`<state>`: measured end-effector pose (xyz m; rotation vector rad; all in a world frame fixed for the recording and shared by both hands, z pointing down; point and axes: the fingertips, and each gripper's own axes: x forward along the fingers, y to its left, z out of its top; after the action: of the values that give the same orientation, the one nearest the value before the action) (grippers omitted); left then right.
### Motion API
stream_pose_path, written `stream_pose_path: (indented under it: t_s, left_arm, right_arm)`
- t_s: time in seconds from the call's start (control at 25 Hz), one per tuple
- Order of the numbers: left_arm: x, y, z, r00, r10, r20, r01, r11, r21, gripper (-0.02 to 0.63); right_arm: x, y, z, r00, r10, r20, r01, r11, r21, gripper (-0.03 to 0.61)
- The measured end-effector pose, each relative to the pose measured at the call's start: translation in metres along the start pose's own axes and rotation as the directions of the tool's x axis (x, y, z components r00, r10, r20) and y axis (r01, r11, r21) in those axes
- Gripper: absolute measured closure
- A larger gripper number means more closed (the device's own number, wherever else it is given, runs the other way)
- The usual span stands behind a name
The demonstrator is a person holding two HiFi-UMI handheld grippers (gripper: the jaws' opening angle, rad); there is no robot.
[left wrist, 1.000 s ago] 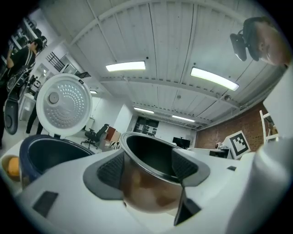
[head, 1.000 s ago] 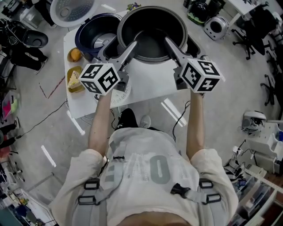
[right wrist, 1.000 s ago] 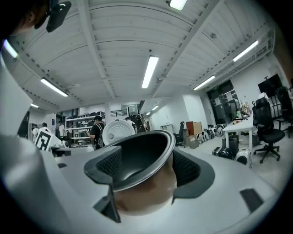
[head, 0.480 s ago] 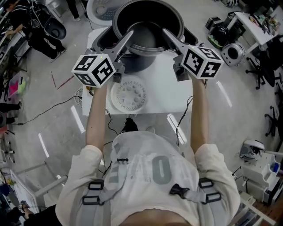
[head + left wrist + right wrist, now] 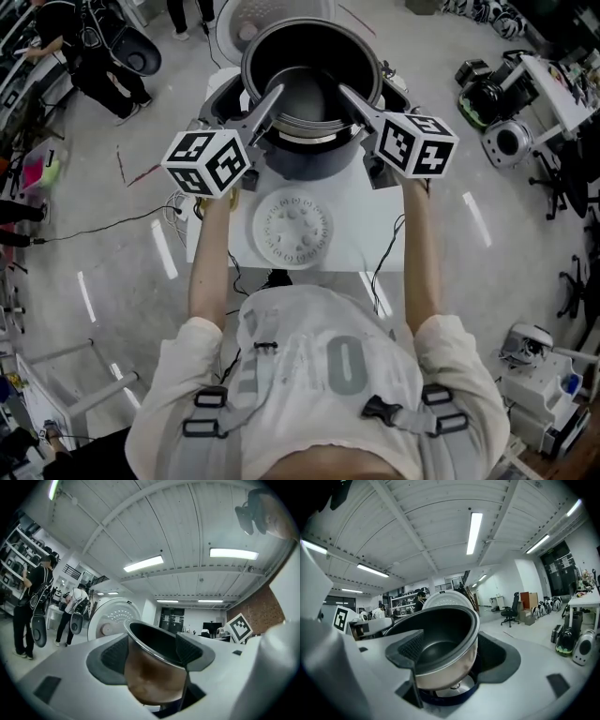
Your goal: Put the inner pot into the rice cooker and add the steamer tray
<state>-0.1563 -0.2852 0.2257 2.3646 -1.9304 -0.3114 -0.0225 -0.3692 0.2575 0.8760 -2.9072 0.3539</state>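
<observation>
Both grippers hold the dark inner pot [image 5: 312, 86] by its rim, just above the open dark-blue rice cooker [image 5: 314, 159]. My left gripper [image 5: 265, 101] is shut on the left rim, my right gripper [image 5: 352, 95] on the right rim. In the left gripper view the pot wall [image 5: 152, 679] sits between the ribbed pads [image 5: 115, 652]. The right gripper view shows the pot [image 5: 440, 656] tilted over the cooker's blue ring [image 5: 447, 696]. The white round steamer tray [image 5: 293, 228] lies on the table [image 5: 375, 234] in front of the cooker.
The cooker's white lid [image 5: 267, 14] stands open behind it. The small white table ends just past the tray. Cables [image 5: 112, 230] run over the floor at the left. People [image 5: 89, 56] stand at the far left; other appliances [image 5: 497, 103] and chairs are at the right.
The pot has travelled with both grippers from beside the cooker to directly over its opening and sits lower. The steamer tray has come fully into view.
</observation>
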Motion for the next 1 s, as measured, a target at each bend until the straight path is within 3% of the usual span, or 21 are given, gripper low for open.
stream_pose_path:
  t_s: [0.52,1.0]
  left_arm:
    - [0.025,0.064,-0.068,0.983,0.004,-0.183,-0.020,0.996,-0.089,0.291]
    - [0.031,0.079,-0.116,0.955,0.025,-0.296,-0.054,0.995,-0.089,0.291]
  right_arm:
    - [0.057,-0.018,-0.059,0.977,-0.081,-0.196,0.086,0.996,0.017,0.225]
    - [0.069,-0.030,-0.098,0.941,-0.152,-0.302,0.146,0.988,-0.042,0.225]
